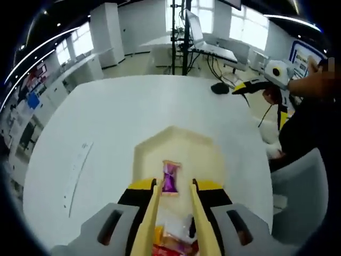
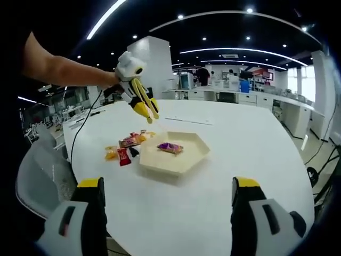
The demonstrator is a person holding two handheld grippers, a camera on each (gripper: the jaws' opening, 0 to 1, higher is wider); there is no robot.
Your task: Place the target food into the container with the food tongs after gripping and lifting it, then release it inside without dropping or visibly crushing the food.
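Over the round white table we go, and the purple-wrapped snack lies flat inside the cream hexagonal tray, a little toward the tray's 9 o'clock side in the right gripper view. Up at 11 o'clock in that view the left gripper hangs in the air above the table, held by a bare arm, its long yellow tong blades pointing down and close together with nothing between the tips. In the left gripper view those same yellow blades rise from 6 o'clock, a narrow gap between them, and the purple snack shows in that gap, lying on the tray floor well below the tips. At the very bottom of that view sits a small pile of loose wrapped snacks, red, orange and clear; the right gripper view puts this pile on the table just beside the tray at its 9 o'clock edge. The right gripper holds low at 6 o'clock in its own view, grey bodies with yellow tips spread wide apart, empty, the tray between and beyond them. The right gripper also shows at 2 o'clock in the left gripper view, off past the table edge.
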